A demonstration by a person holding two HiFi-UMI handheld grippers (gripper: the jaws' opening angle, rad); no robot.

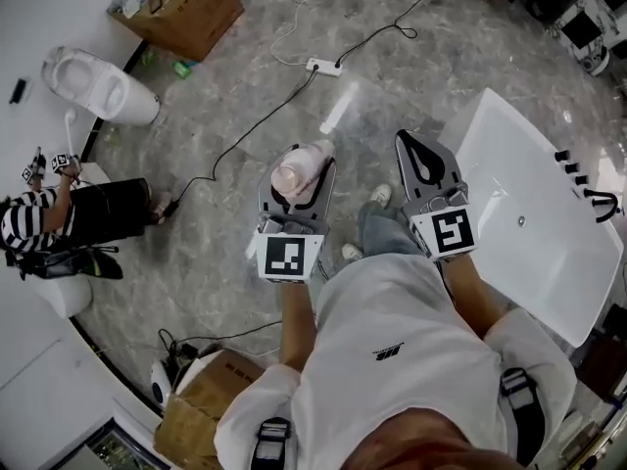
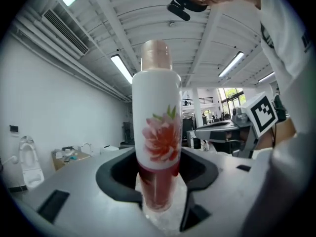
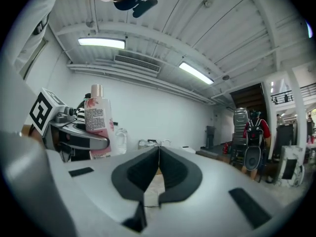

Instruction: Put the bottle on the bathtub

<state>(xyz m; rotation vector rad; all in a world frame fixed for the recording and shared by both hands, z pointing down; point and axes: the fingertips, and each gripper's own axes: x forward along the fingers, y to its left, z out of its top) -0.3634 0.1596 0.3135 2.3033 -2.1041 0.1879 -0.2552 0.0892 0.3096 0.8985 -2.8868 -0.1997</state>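
Note:
A white bottle [image 2: 157, 127] with a pink flower print, red lower part and pale pink cap stands upright between the jaws of my left gripper [image 2: 159, 191], which is shut on it. From the head view the bottle [image 1: 299, 172] shows cap-up in the left gripper [image 1: 297, 186], held over the floor. My right gripper [image 1: 423, 163] is beside it, shut with nothing between its jaws. In the right gripper view the right gripper [image 3: 158, 157] has its pads pressed together, and the bottle [image 3: 99, 125] appears at the left. The white bathtub [image 1: 534, 204] lies to the right of both grippers.
A toilet [image 1: 98, 84] and a cardboard box [image 1: 186, 8] stand at the upper left. A power strip [image 1: 323, 67] with cables lies on the marble floor. Black taps [image 1: 583, 179] sit on the tub's far rim. A person in a striped shirt [image 1: 29, 218] is at the left.

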